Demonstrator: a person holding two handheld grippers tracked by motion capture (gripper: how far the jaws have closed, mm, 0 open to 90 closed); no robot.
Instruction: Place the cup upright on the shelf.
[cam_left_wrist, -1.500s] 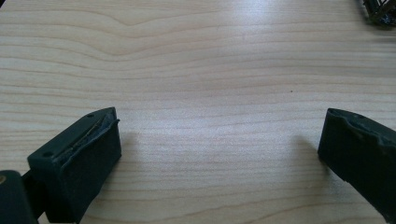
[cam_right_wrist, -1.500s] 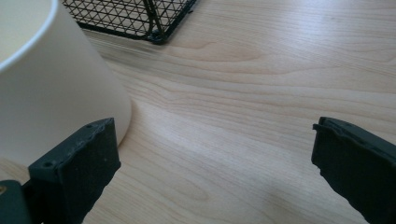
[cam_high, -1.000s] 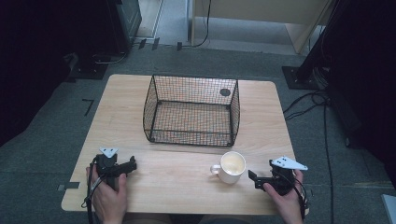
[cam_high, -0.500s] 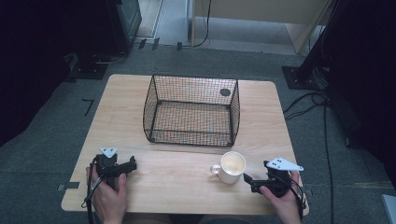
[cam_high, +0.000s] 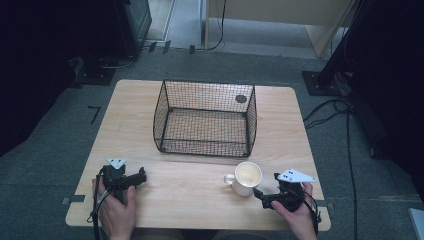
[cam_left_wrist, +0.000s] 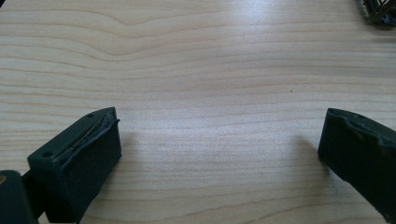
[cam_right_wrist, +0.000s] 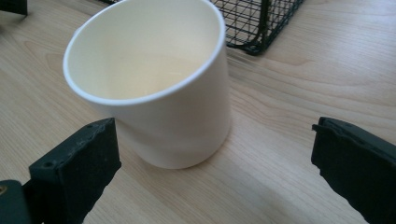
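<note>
The tabletop (cam_high: 140, 105) carries a wire basket (cam_high: 205, 117) at its middle, open side up, ready to take something. Just in front of its near right corner stands the cream mug (cam_high: 247, 178), upright and empty, handle pointing away from my right tool (cam_high: 261, 195). I hold that tool spread wide, lined up with the mug's side for a grasp. My left tool (cam_high: 142, 176) rests wide open over bare wood, well apart.
</note>
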